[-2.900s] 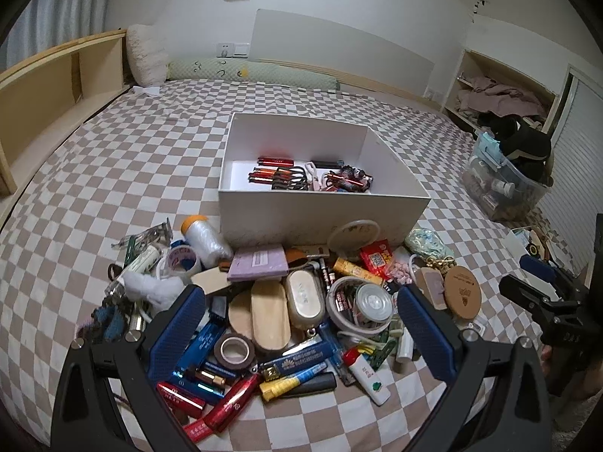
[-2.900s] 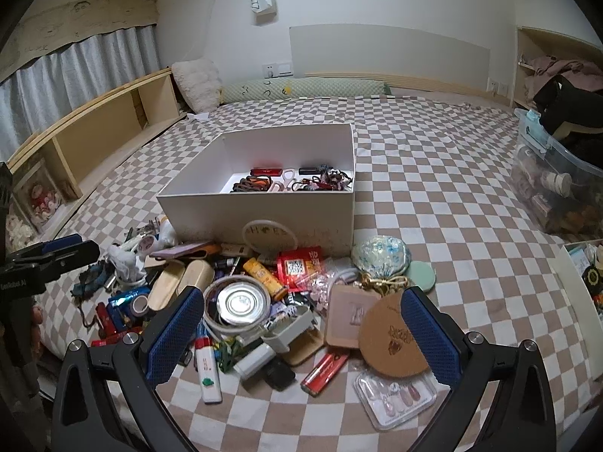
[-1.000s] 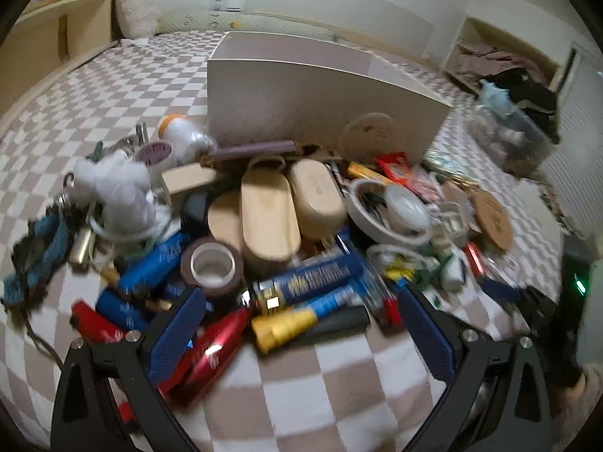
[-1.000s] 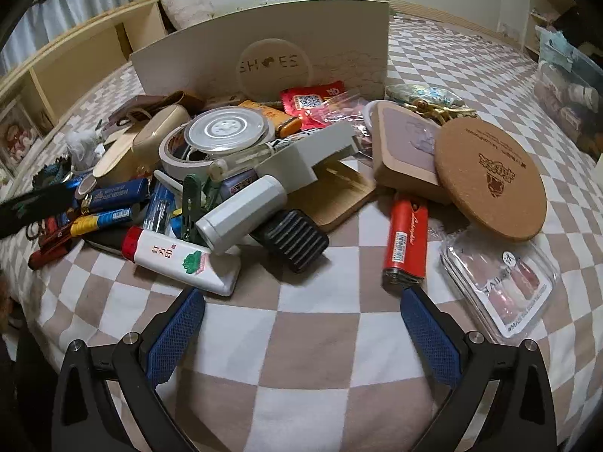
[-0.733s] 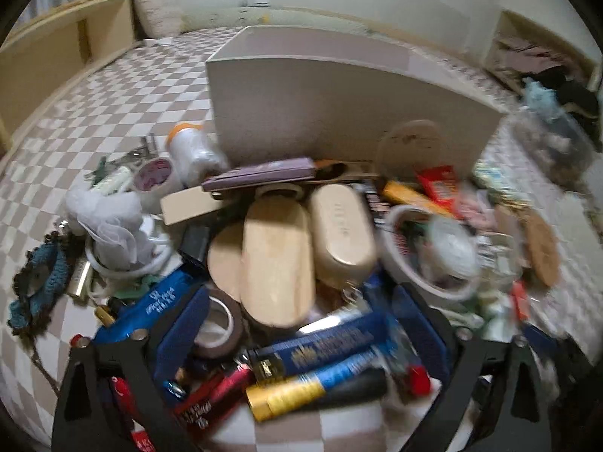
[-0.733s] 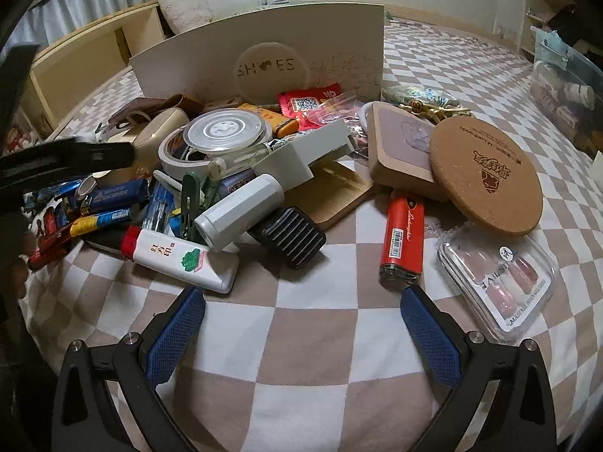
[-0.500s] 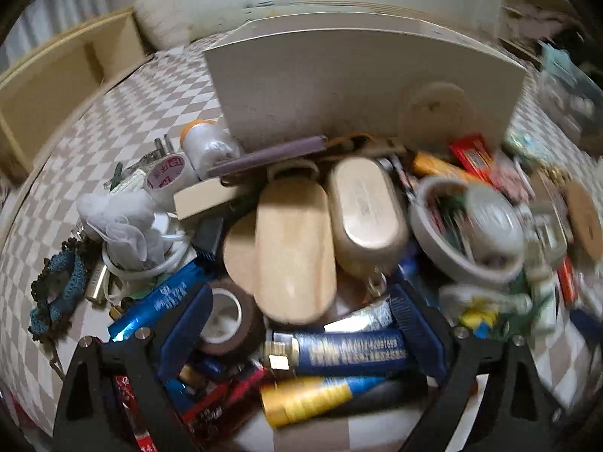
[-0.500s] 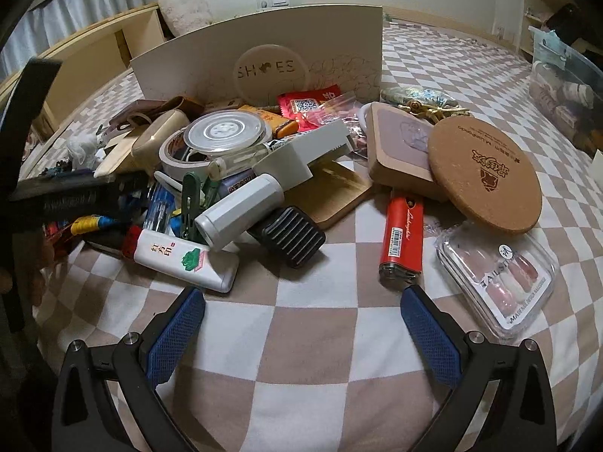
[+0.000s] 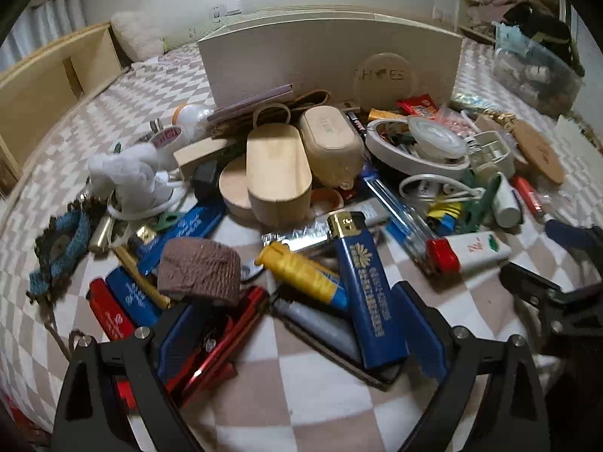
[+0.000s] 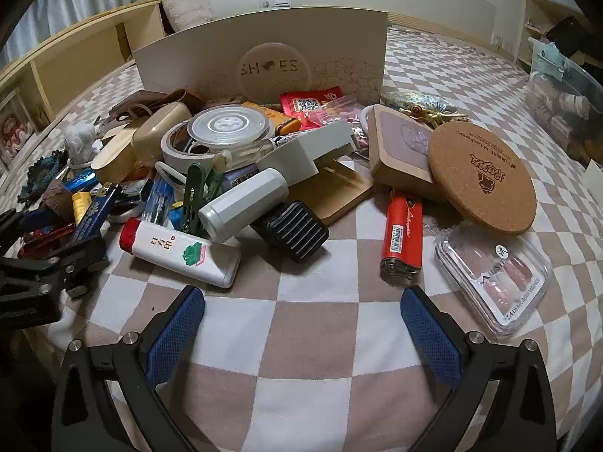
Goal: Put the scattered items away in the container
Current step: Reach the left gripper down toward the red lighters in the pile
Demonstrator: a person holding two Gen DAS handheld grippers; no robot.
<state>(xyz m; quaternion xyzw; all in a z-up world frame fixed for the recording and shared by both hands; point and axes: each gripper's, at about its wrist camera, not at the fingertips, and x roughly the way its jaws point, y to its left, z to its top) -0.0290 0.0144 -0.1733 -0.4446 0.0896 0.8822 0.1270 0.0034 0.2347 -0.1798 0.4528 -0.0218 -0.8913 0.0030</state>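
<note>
A white shoe box (image 9: 328,64) stands behind a heap of small items on the checkered bed; it also shows in the right wrist view (image 10: 264,52). My left gripper (image 9: 297,324) is open and low in the heap, its fingers straddling a blue lighter (image 9: 365,293), a yellow-capped tube (image 9: 301,275) and a grey item (image 9: 320,327). A brown tape roll (image 9: 199,271) and red lighters (image 9: 222,339) lie by its left finger. My right gripper (image 10: 301,324) is open and empty above bare bedcover, short of a red lighter (image 10: 401,233) and a white lighter (image 10: 181,248).
A cork coaster (image 10: 482,177), a clear nail case (image 10: 493,271), a black ribbed item (image 10: 297,231), wooden cases (image 9: 279,173) and a white tape ring (image 9: 414,147) crowd the heap. A clear storage bin (image 10: 561,101) stands at the right. Wooden shelving (image 9: 49,86) runs along the left.
My left gripper has dropped lower and pushed forward into the heap, so the blue lighter and yellow tube now lie between its fingers. The right gripper has barely moved.
</note>
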